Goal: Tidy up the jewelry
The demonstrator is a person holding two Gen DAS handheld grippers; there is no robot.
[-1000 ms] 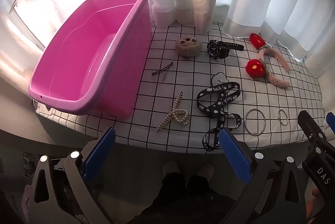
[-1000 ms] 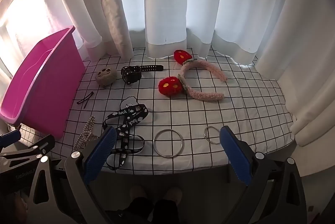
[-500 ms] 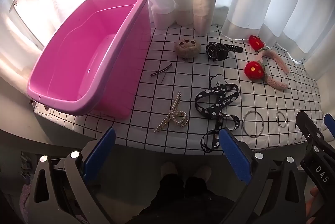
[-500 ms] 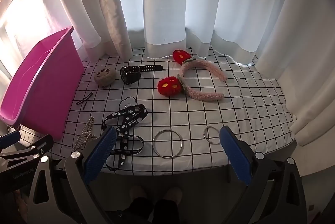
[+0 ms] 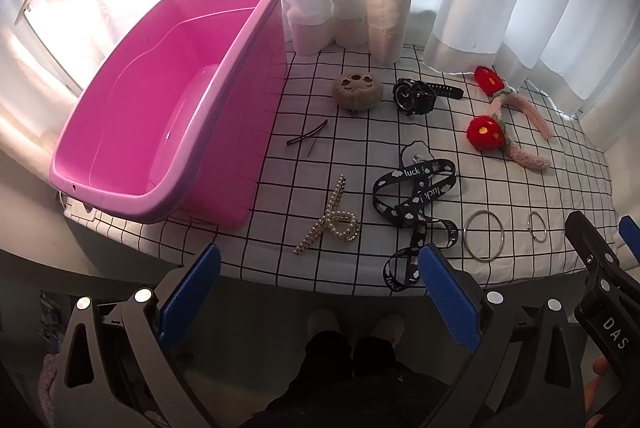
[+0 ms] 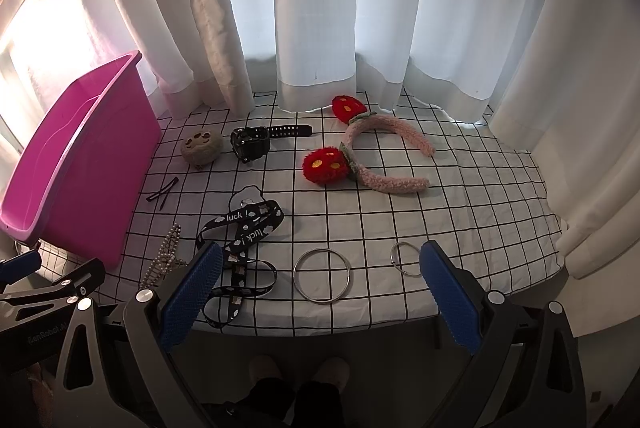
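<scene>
**Both grippers wide apart, nothing picked yet**

We hold the left hand-held gripper point(image 5: 320, 292) and the right hand-held gripper point(image 6: 320, 292) back off the near edge of the worktop point(image 6: 460, 195), w/ its white black-grid cloth. Both have their blue pads spread wide & carry nothing. We judge that's so the whole spread stays in view before choosing a first piece.

The glossy pink plastic tub point(image 5: 168, 99) sits at the left end, apparently bare inside, prob. the place everything goes. Its open top faces up, near rim low enough to drop things over.

Items lie apart from each other, flat on the cloth, so each can be pinched alone:
- pearl-studded gold hair claw point(image 5: 332, 216), nearest the tub & the left gripper
- thin dark bobby pins point(image 5: 308, 137)
- round brown plush clip point(image 5: 357, 89)
- black chunky wristwatch point(image 5: 416, 95)
- black "luck" printed lanyard point(image 6: 244, 236), looped, partly over the near edge
- large silver metal bangle point(image 6: 323, 275) & small silver ring point(image 6: 404, 258), in front of the right gripper
- pink fuzzy headband w/ red pompoms point(image 6: 360, 155), farther back

The flat rings will likely be hard to nip; the lanyard may trail.
</scene>
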